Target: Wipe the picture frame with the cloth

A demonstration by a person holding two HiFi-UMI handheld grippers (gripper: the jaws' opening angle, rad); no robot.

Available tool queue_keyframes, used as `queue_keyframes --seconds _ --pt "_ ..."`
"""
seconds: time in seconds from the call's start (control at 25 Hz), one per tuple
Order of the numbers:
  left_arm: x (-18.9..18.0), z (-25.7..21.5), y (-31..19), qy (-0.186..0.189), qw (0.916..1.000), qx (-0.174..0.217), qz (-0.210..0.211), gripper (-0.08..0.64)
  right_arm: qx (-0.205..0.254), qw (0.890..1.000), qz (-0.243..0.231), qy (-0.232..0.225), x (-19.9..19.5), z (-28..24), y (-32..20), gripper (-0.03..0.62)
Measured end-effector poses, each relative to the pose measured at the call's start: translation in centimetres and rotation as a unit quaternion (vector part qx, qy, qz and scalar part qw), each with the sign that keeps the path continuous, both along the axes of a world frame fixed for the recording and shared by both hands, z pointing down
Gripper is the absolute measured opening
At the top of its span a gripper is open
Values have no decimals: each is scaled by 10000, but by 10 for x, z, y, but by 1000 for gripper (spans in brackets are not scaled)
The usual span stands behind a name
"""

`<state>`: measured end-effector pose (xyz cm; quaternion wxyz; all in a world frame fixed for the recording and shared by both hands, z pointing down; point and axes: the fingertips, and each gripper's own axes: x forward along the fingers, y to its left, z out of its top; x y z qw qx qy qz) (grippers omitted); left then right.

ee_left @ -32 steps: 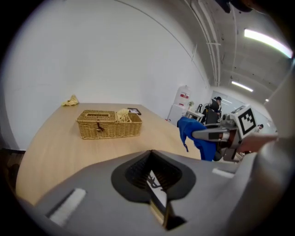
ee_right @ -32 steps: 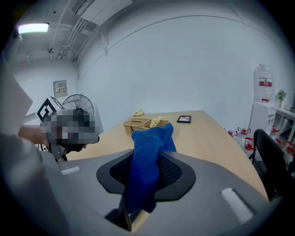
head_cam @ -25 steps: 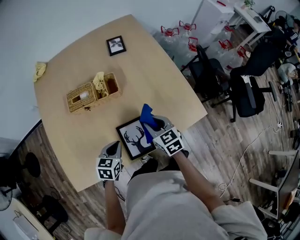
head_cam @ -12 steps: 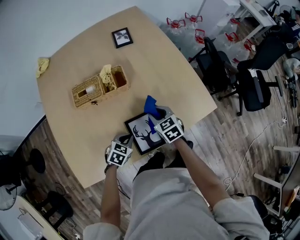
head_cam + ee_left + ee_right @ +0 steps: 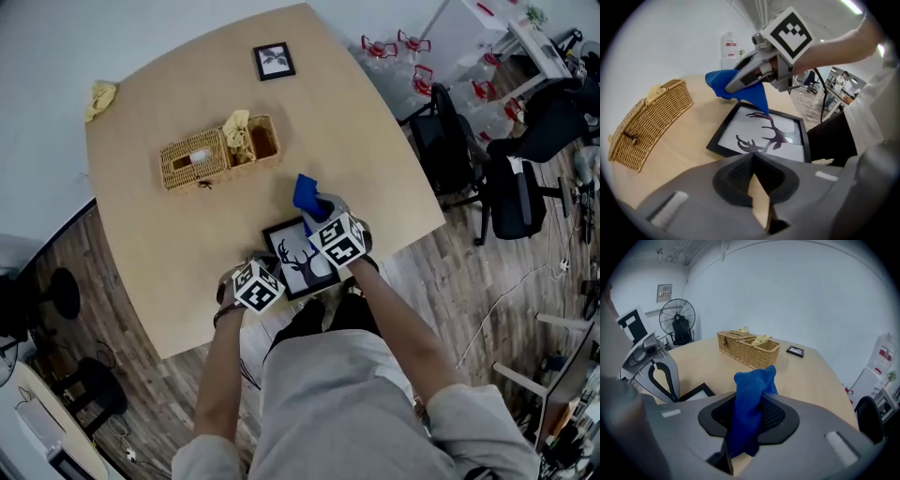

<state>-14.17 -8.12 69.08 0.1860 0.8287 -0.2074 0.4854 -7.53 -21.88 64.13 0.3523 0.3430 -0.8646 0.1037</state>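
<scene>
A black picture frame [image 5: 292, 261] with a deer silhouette lies flat near the table's front edge; it fills the middle of the left gripper view [image 5: 764, 136]. My right gripper [image 5: 316, 210] hovers over the frame's far right part, shut on a blue cloth [image 5: 305, 190] that sticks out beyond its jaws [image 5: 751, 380]. A corner of that cloth hangs down onto the glass [image 5: 761, 101]. My left gripper [image 5: 261, 274] is shut and holds nothing, just off the frame's near left corner [image 5: 752, 157]. In the right gripper view it stands at the left [image 5: 656, 373].
A wicker basket [image 5: 220, 153] with a yellow cloth in it stands mid-table. A small framed picture [image 5: 274, 61] lies at the far edge, another yellow cloth [image 5: 101, 94] at the far left corner. Office chairs [image 5: 459, 150] and water bottles crowd the floor at right.
My left gripper has come in from the table's front edge to the frame's near left corner. The right gripper keeps the blue cloth over the frame's right side.
</scene>
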Motion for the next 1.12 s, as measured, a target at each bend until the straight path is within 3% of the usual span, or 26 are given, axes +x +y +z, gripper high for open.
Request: queue_keyframes --seconds 0.24,0.68,0.92,1.12 --pt "3 1 -1 -153 9996 10 244 52 -255 9980 -319 489 -5 35 10 104" --pt "0 4 -1 -388 9990 -84 224 52 -331 9988 -225 267 -6 41 19 103" --pt "2 4 -1 -476 9986 -23 249 52 -135 9969 -556 545 -4 45 40 104" --pt "2 4 -1 -451 9988 -45 201 53 -234 9973 -564 407 0 46 51 104"
